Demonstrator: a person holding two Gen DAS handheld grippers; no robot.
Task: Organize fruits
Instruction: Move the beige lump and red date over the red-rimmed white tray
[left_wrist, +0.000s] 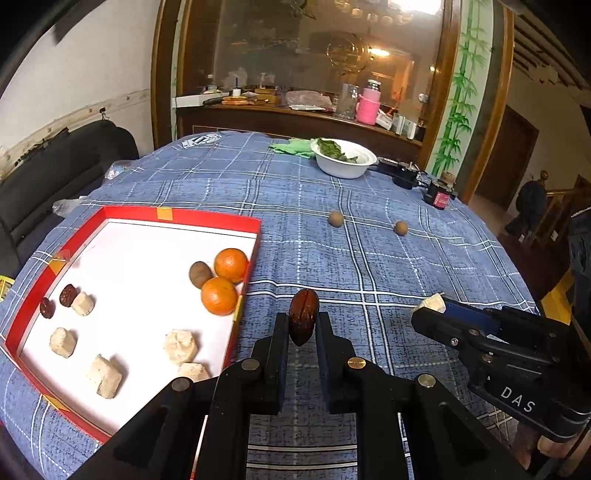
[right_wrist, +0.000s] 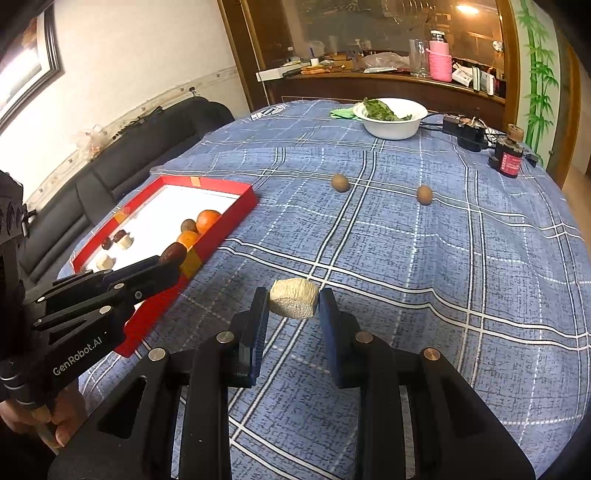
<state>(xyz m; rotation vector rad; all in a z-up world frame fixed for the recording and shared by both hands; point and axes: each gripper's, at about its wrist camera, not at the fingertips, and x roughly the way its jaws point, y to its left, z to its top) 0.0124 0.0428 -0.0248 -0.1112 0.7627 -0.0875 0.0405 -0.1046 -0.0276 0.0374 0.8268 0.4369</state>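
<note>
The left gripper (left_wrist: 303, 325) has its fingers clamped on a dark red date (left_wrist: 303, 315), held in the air just beside the near right edge of the red tray (left_wrist: 184, 216). The right gripper (right_wrist: 293, 304) pinches a pale beige chunk (right_wrist: 293, 302) between its fingers, above the blue checked cloth of the bench (right_wrist: 406, 277), to the right of the tray and apart from it.

Only the left wrist view looks down into the whole tray: two oranges (left_wrist: 231, 264) and a brown round fruit (left_wrist: 200, 274) touch one another against its right wall, two small dates (left_wrist: 68, 294) lie by its left wall, and several beige chunks (left_wrist: 179, 345) are scattered over the white floor. In the right wrist view the left gripper's body hides the tray's near part.

The right wrist view shows more of the bench beyond the tray: two brown round fruits (right_wrist: 340, 182) lie loose, well apart from the tray, and farther off stands a white bowl (right_wrist: 391, 125) of green leaves, with a black power adapter (right_wrist: 467, 134) and a small red-labelled jar (right_wrist: 509, 157) to its right. A dark sofa (right_wrist: 129, 147) runs behind the tray.
</note>
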